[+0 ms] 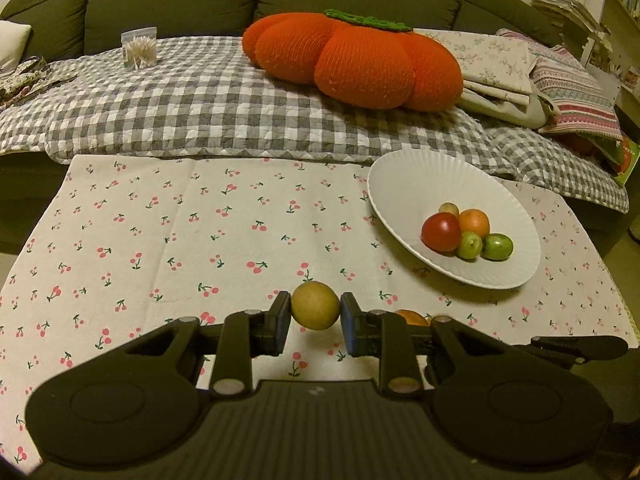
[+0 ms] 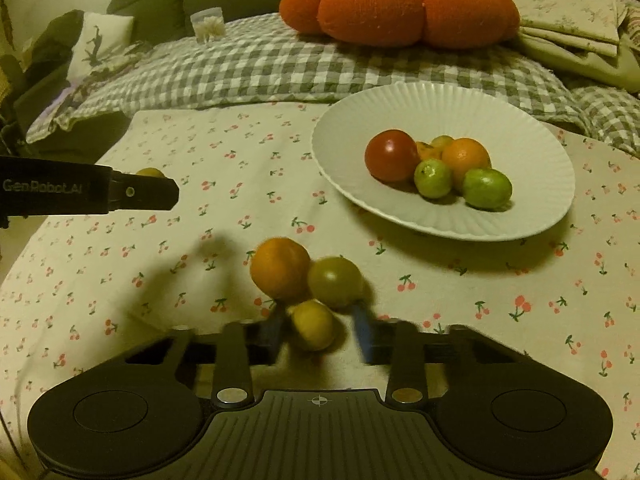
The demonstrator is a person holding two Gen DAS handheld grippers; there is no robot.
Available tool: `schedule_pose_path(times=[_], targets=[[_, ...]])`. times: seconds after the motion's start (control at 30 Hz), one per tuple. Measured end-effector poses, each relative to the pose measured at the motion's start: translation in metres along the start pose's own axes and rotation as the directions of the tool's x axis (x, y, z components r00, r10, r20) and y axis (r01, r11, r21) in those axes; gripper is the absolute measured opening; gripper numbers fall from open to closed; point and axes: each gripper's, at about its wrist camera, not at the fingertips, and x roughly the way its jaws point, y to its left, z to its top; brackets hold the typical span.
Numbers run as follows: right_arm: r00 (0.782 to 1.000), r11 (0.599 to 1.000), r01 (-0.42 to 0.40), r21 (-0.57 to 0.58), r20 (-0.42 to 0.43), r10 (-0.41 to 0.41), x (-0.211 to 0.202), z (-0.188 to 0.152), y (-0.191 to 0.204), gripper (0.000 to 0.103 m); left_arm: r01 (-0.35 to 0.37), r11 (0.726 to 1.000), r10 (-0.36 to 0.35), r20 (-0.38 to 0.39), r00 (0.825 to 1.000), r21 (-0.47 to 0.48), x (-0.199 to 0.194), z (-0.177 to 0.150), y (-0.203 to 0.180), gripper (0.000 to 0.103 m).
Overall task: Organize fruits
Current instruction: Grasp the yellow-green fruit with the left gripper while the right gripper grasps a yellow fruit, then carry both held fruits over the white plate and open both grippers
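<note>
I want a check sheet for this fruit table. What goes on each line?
Surface: cherry-print cloth, flat.
Job's things: white plate holding a red tomato, an orange, two green fruits and more behind; three loose fruits on the cloth.
Clutter: cotton swabs on the sofa.
Grippers: left gripper shut on a yellow fruit; right gripper blurred around a small yellow fruit.
Cables: nothing seen.
Surroundings: sofa, checked quilt, pumpkin cushion.

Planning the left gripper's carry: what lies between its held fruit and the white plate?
Only bare cherry-print cloth lies between the yellow-brown fruit and the white plate, in the left wrist view.
</note>
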Motion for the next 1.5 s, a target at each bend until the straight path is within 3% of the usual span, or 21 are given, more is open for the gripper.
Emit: schedule_pose_path(times=[0.27,1.0,1.27,1.5], targets=[[1.0,1.0,-0.024,-0.003,-0.019,0.024,-0.009,0.0,0.007,0.024,0.004,1.0,-0.004,0.013,1.0,-0.006,-0.002,0.001,0.001,0.025],[0.994,0.988,-0.023,0.154,0.106,0.007,-0.057,0.025,-0.046,0.024,0.035,0.999,-0.035,0.053,0.998,-0.001,-0.003,0.003,-0.009,0.025],[0.99,0.981,-0.018,0.196,0.139,-0.01,-0.068,0.031,-0.062,0.024,0.069,0.997,-0.072,0.089,0.993,0.032,0.005,0.012,-0.023,0.025],[0.986,0.965,0.017,0.261,0.158,-0.06,-0.071,0.037,-0.088,0.024,0.158,0.986,-0.164,0.112,0.98,0.059,0.026,0.03,-0.038,0.025]])
